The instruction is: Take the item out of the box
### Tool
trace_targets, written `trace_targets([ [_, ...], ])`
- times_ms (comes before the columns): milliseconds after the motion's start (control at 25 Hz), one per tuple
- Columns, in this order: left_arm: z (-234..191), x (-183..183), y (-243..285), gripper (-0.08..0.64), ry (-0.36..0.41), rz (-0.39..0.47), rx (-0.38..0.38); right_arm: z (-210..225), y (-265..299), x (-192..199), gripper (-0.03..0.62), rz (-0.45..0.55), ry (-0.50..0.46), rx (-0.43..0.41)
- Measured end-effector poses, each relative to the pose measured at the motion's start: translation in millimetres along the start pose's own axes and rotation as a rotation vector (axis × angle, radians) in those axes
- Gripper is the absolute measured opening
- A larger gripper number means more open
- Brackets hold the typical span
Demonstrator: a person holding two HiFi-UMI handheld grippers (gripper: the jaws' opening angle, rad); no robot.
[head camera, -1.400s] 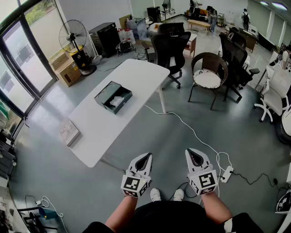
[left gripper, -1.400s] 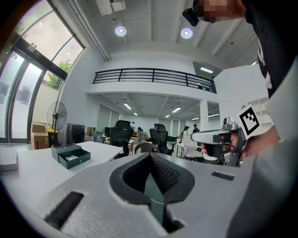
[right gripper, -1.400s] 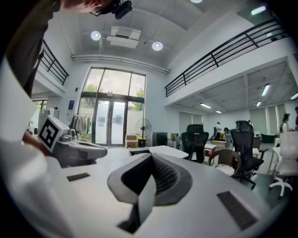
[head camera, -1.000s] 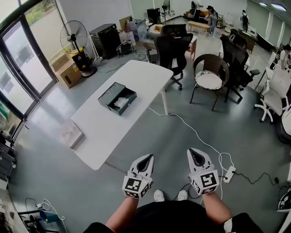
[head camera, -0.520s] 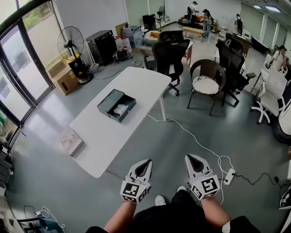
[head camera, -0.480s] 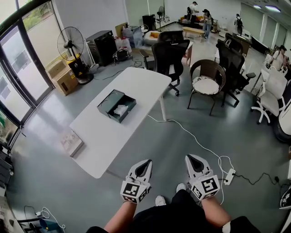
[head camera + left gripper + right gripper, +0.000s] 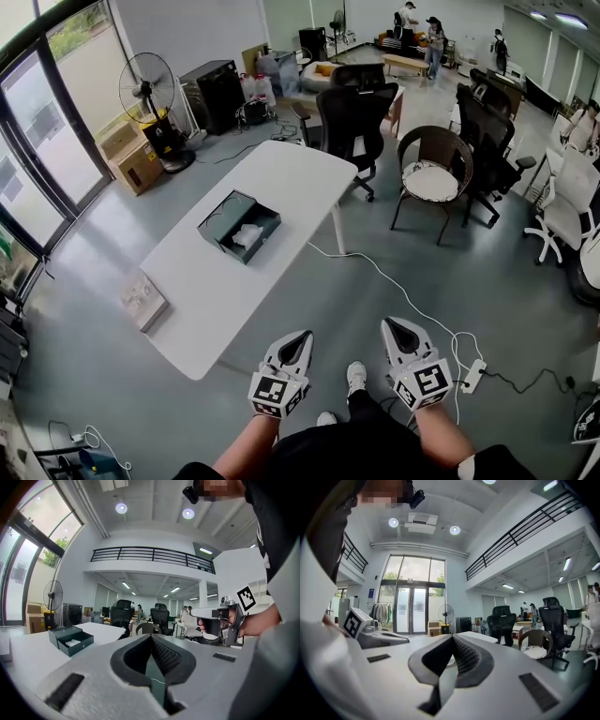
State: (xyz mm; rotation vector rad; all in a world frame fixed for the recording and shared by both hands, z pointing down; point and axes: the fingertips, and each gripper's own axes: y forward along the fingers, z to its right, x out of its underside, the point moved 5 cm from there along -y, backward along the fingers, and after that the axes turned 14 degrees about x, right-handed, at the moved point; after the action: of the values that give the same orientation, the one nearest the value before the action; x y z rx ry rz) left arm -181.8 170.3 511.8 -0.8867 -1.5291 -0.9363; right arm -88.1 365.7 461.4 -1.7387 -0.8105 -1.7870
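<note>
An open dark green box (image 7: pixel 238 226) sits on the long white table (image 7: pixel 202 281), with a pale crumpled item (image 7: pixel 247 234) inside it. The box (image 7: pixel 71 640) also shows far off at the left in the left gripper view. Both grippers are held low in front of the person, well short of the table. My left gripper (image 7: pixel 303 336) is shut, its jaws meeting at a point with nothing between them. My right gripper (image 7: pixel 391 324) is shut and empty too. The left gripper (image 7: pixel 151 636) and right gripper (image 7: pixel 452 637) point out into the room.
A flat white box (image 7: pixel 143 300) lies at the table's near left corner. Black office chairs (image 7: pixel 352 122) and a wicker chair (image 7: pixel 434 174) stand beyond the table. A white cable (image 7: pixel 394 277) runs over the floor to a power strip (image 7: pixel 466 376). A fan (image 7: pixel 150 89) and cardboard boxes (image 7: pixel 137 166) stand left.
The person has stepped forward: one foot now shows ahead between the grippers, and the table sits slightly nearer and lower in the head view. Both grippers stay shut and held low.
</note>
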Motion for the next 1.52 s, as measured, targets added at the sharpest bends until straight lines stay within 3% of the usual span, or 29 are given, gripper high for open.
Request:
trace_targets([
  [480,-77,-22,78,0.009,-0.016,-0.005,-0.109,57,117,-4,0.006,-0.024,-0.038,-0.083],
  [920,-112,-29,130,0.009,-0.028,-0.031,-0.206,92,195,2,0.006,-0.046,-0.012,-0.198],
  [1240,-130,-28,141,0.009,-0.039,-0.032,-0.283,96,234,8,0.006,-0.059,-0.013,-0.279],
  [1520,-164,-24,129,0.009,-0.054,-0.022,-0.348,74,277,16,0.006,-0.077,-0.016,-0.338],
])
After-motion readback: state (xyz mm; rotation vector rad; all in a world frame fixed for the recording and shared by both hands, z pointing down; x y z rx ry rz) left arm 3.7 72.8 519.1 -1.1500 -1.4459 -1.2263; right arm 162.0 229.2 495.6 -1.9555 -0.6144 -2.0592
